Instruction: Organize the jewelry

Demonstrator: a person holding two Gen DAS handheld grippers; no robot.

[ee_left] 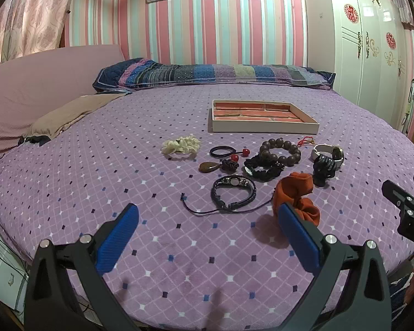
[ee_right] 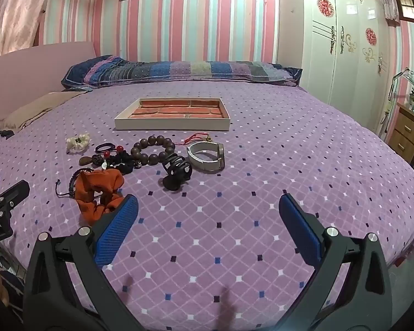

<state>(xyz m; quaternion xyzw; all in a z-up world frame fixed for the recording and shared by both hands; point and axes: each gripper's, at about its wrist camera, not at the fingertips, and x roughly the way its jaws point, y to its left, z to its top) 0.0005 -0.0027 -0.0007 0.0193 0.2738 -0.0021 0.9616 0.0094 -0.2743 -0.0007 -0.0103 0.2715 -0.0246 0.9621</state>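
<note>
A shallow white tray (ee_left: 265, 127) with a brick-pattern floor lies on the purple bed, also in the right wrist view (ee_right: 171, 124). In front of it lie an orange scrunchie (ee_left: 295, 193) (ee_right: 99, 190), a black braided bracelet (ee_left: 233, 190), a wooden bead bracelet (ee_left: 280, 150) (ee_right: 154, 149), a white watch (ee_left: 328, 153) (ee_right: 207, 157), a black claw clip (ee_left: 324, 169) (ee_right: 176, 172), a cream scrunchie (ee_left: 180, 144) (ee_right: 77, 142), a black scrunchie (ee_left: 263, 169) and a brown pendant (ee_left: 208, 167). My left gripper (ee_left: 207, 224) is open above the bed, short of the bracelet. My right gripper (ee_right: 207, 218) is open and empty.
A striped pillow (ee_left: 212, 75) lies at the head of the bed. A white wardrobe (ee_right: 345, 41) and a wooden drawer unit (ee_right: 405, 135) stand at the right. The bed's front edge (ee_left: 234, 322) is close below the grippers. The right gripper shows at the right edge of the left wrist view (ee_left: 405, 204).
</note>
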